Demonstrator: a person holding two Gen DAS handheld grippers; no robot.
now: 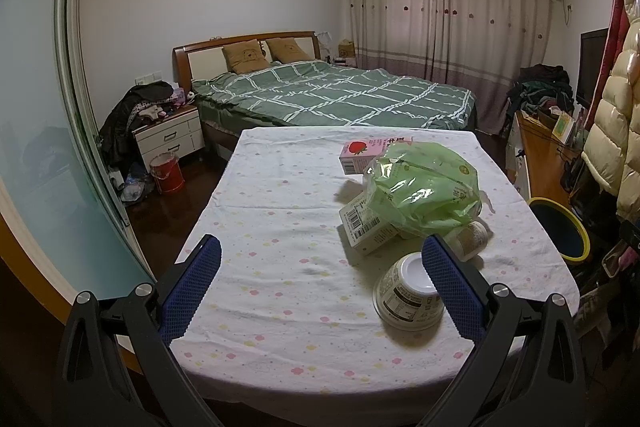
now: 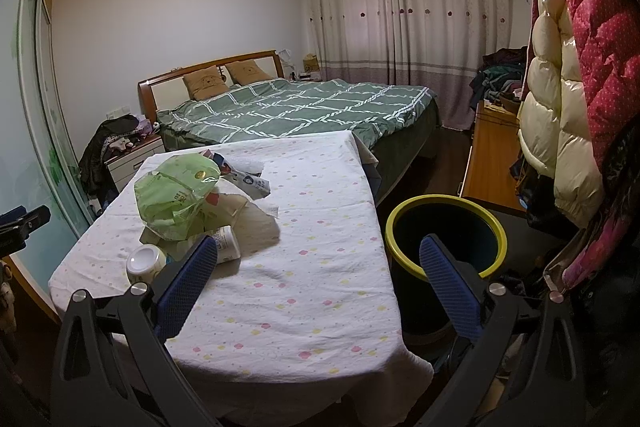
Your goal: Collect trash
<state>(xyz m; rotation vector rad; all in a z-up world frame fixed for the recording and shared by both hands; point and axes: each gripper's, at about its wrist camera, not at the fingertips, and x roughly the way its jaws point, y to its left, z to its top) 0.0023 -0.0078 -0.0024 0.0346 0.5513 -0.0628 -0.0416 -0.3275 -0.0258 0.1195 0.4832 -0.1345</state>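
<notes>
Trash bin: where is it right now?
The yellow-rimmed trash bin stands on the floor just off the table's right edge in the right wrist view, behind the open right hand-held gripper, below the hanging puffy coats.

both views are dim and slightly yellow-grey, lit from overhead; no lamp shows. the curtains point(image 1: 440, 11) glow faintly. the trash on the table point(image 1: 280, 227) throws soft shadows toward its left edge, and the green plastic bag point(image 1: 424, 187) carries small glare spots. fisheye bending curves the walls, and the corners go black. focus is fair at centre, softer near the rim.
</notes>
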